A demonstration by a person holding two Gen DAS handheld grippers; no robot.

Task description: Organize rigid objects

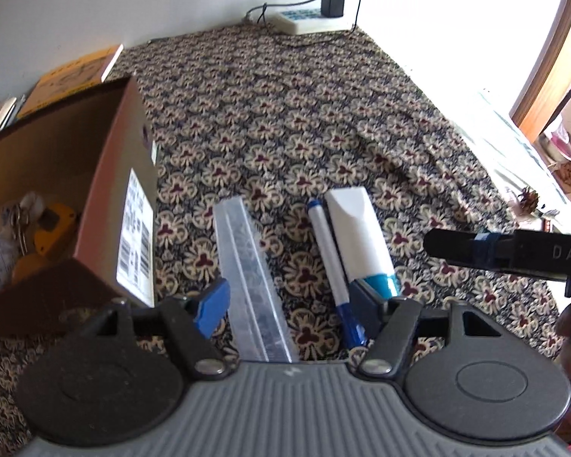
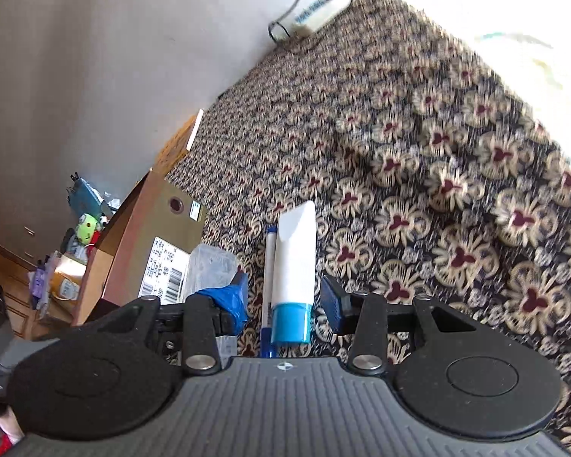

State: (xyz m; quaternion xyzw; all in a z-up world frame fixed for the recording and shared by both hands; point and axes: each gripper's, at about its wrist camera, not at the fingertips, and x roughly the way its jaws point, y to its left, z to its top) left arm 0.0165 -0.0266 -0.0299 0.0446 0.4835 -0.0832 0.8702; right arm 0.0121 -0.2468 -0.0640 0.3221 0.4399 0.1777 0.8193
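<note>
Tube [image 2: 295, 251], light and slick, sits between the wide right claw [image 2: 285, 297]; grip its stiff blue cap [image 2: 291, 323]. Left claw [image 1: 289, 301] gapes too.

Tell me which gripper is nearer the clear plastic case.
Left. The left gripper has its open jaws around the clear plastic case; the right gripper is beside it, over the white tube.
</note>
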